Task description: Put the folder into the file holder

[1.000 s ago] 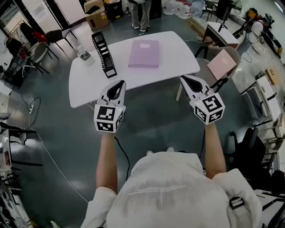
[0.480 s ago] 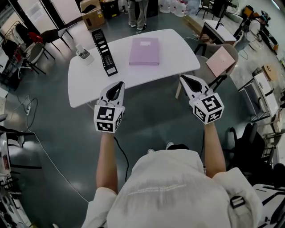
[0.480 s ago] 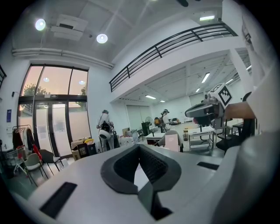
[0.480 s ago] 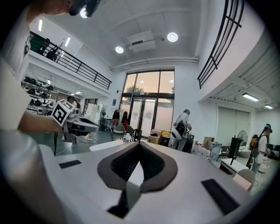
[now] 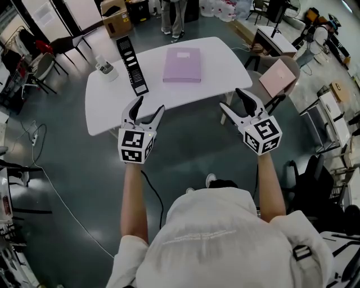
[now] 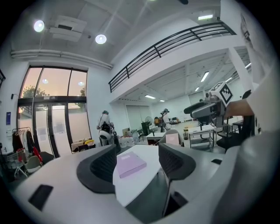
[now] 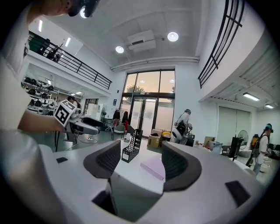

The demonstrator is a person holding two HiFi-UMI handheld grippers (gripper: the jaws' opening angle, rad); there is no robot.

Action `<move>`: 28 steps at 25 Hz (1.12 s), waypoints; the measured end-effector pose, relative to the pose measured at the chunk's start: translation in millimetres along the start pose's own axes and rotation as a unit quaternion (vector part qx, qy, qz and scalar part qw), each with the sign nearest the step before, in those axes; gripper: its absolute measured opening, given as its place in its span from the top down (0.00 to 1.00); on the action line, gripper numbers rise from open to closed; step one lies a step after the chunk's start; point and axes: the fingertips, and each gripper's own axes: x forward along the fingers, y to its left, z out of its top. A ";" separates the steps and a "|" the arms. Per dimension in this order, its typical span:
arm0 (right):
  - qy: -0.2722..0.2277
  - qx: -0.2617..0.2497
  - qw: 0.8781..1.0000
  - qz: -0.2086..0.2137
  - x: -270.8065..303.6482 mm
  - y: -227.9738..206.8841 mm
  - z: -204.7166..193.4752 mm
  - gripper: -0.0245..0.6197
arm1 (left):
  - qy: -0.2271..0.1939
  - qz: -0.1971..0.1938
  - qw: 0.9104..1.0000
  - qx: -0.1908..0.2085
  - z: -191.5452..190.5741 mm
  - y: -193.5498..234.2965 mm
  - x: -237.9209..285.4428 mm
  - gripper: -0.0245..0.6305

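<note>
A lilac folder (image 5: 181, 64) lies flat on the white table (image 5: 107, 109), toward its far side. A black perforated file holder (image 5: 132, 66) stands upright left of it. My left gripper (image 5: 147, 107) hovers over the table's near edge. My right gripper (image 5: 232, 100) hangs just off the table's near right corner. Both have just been opening and stand open with nothing between the jaws. In the left gripper view the folder (image 6: 130, 164) shows well beyond the jaws. The right gripper view shows the file holder (image 7: 132, 146) and the folder (image 7: 153, 167) ahead.
A small white object (image 5: 106, 69) sits at the table's far left corner. A chair with a pink seat (image 5: 278, 79) stands right of the table, a desk (image 5: 275, 39) behind it. Cardboard boxes (image 5: 115, 19) and a standing person (image 5: 171, 17) are beyond the table.
Both grippers' jaws went from shut to open. Both hands crept slightly forward toward the table. The folder and the file holder have not moved.
</note>
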 end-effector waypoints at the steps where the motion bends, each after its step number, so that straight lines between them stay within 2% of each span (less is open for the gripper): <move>1: 0.002 0.000 1.000 0.000 0.2 -0.4 -1.0 0.51 | -0.001 -0.002 1.000 0.002 -0.3 -0.2 0.3 0.49; 9: 0.020 -0.007 1.000 0.005 5.8 -0.3 -11.5 0.49 | 0.013 -0.010 1.000 -0.014 -10.6 3.8 9.2 0.49; 17: 0.024 0.021 0.999 -0.019 22.8 -34.6 -31.4 0.49 | 0.039 -0.030 0.998 -0.030 -29.6 0.8 37.2 0.49; 23: 0.030 0.036 0.999 -0.004 61.5 -68.4 -50.1 0.49 | 0.064 -0.031 0.996 -0.054 -46.8 4.3 79.2 0.51; 28: 0.033 0.056 0.998 0.017 106.9 -113.2 -65.8 0.48 | 0.088 -0.021 0.994 -0.063 -54.5 19.4 136.9 0.51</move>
